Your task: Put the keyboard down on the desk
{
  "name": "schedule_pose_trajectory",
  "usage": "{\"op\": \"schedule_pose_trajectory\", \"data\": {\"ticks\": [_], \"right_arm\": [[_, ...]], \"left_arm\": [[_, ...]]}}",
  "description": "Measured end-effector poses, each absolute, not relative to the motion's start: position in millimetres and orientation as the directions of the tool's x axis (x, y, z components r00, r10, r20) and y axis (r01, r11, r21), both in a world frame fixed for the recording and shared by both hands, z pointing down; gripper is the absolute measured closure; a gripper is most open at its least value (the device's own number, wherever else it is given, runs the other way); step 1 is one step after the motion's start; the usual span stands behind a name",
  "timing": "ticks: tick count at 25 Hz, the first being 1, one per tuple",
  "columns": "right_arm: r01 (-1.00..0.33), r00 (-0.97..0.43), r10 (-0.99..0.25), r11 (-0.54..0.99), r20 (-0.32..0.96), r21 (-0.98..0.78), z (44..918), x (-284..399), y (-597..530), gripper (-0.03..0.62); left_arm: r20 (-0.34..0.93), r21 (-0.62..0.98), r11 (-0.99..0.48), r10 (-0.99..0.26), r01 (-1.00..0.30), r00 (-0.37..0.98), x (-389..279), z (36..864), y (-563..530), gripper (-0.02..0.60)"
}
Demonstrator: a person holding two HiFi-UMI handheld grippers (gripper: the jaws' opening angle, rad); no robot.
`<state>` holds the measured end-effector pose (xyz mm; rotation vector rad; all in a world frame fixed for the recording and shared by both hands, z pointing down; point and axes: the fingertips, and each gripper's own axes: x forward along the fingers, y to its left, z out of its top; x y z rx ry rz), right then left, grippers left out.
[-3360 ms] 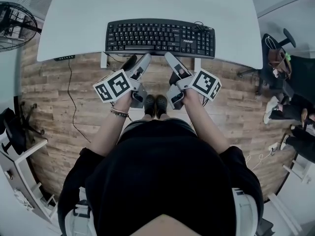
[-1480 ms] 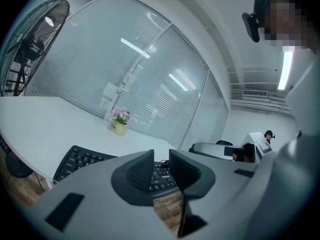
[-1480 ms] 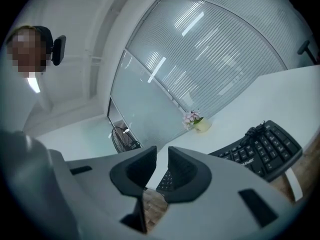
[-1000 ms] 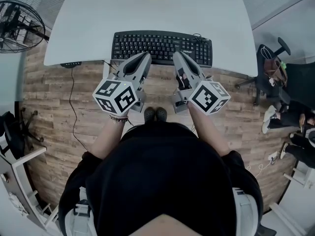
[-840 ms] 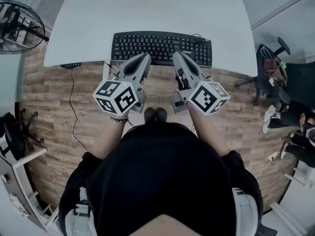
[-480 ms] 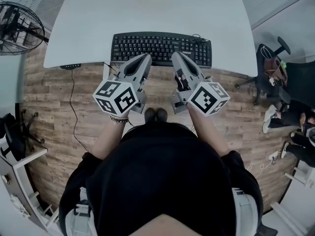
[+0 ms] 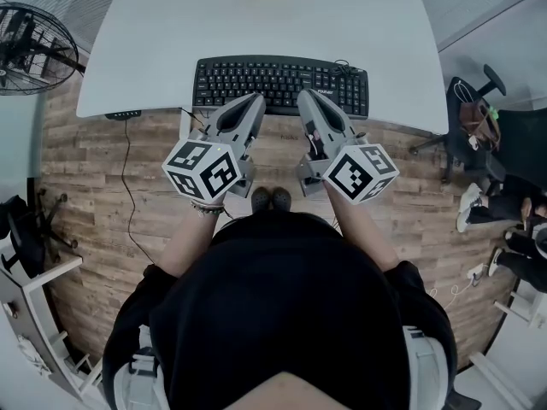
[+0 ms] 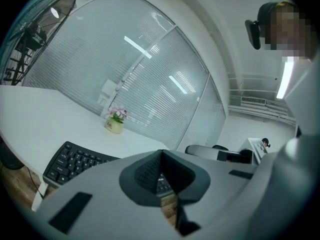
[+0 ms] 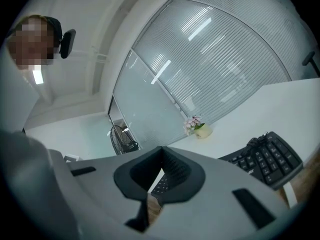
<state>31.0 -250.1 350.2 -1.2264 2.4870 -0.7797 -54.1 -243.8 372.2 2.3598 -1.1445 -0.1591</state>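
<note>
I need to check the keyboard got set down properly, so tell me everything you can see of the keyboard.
The keyboard is black and full-size, with a number pad at its right end, and it looks like plastic. It lies flat on the white desk, keys up, along the desk's near edge. Its cable is bundled at the back right corner. The left claw and right claw, both shut and empty, point at its front edge; neither grips it.
</note>
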Motion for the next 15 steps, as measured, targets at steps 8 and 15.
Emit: {"op": "schedule_pose_trajectory", "data": {"ticks": [8, 15], "right_arm": [[-0.669, -0.607, -0.795, 0.508, 0.004, -0.543, 347.8, 28.9, -249.9, 0.589], [-0.67, -0.611, -0.792, 0.511, 0.009, -0.538, 348.5, 28.1, -249.9, 0.589]], "left_arm": [[0.108, 0.486, -0.519, -0.763, -0.703, 0.637, -54.9, 369.3, -243.6, 0.569], [0.1, 0.494, -0.518, -0.764, -0.699, 0.637, -55.6, 367.5, -243.8, 0.569]]}}
